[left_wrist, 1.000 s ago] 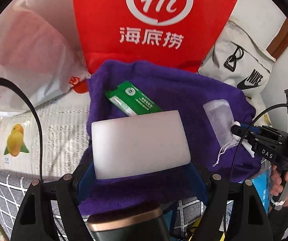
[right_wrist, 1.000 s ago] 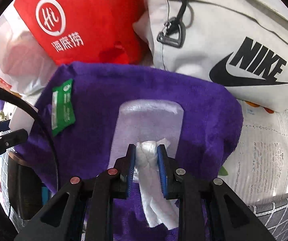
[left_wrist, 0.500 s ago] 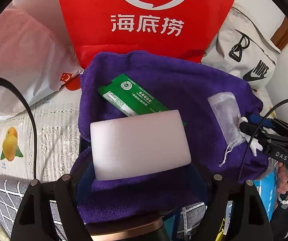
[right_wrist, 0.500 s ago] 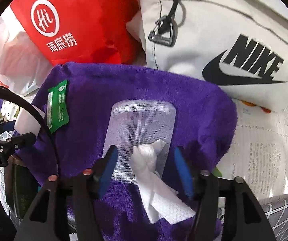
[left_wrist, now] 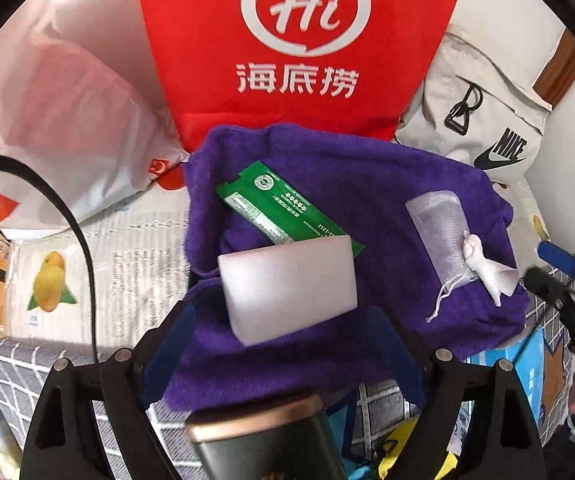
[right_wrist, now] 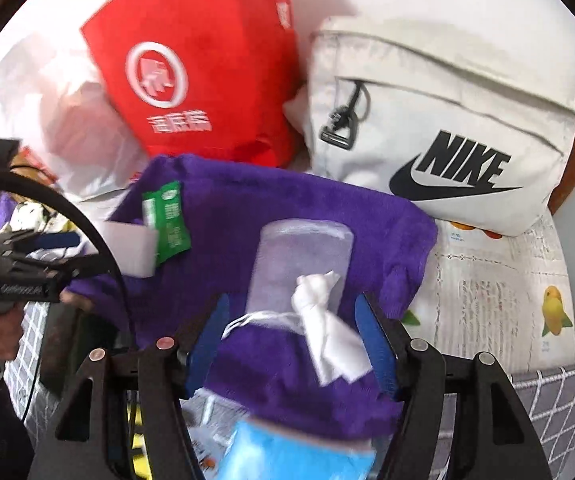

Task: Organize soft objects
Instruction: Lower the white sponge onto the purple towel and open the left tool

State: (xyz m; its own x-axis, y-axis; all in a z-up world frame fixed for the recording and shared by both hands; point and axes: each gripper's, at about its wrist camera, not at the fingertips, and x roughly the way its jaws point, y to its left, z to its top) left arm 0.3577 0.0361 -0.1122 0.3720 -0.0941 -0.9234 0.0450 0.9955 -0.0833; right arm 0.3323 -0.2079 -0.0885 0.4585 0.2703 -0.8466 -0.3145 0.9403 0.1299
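Showing only leftward: white sponge [left_wrist: 289,286] unobscured.

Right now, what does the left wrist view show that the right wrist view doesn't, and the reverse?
Left wrist only: a dark gold-rimmed object directly below the open left gripper.

Right wrist only: a light blue pack under the towel's near edge, below the right gripper, whose jaws have just been opening; they stand clear of the tissue.

Both: purple towel carrying green sachet, white block, mesh pouch and knotted tissue; red bag; Nike bag.
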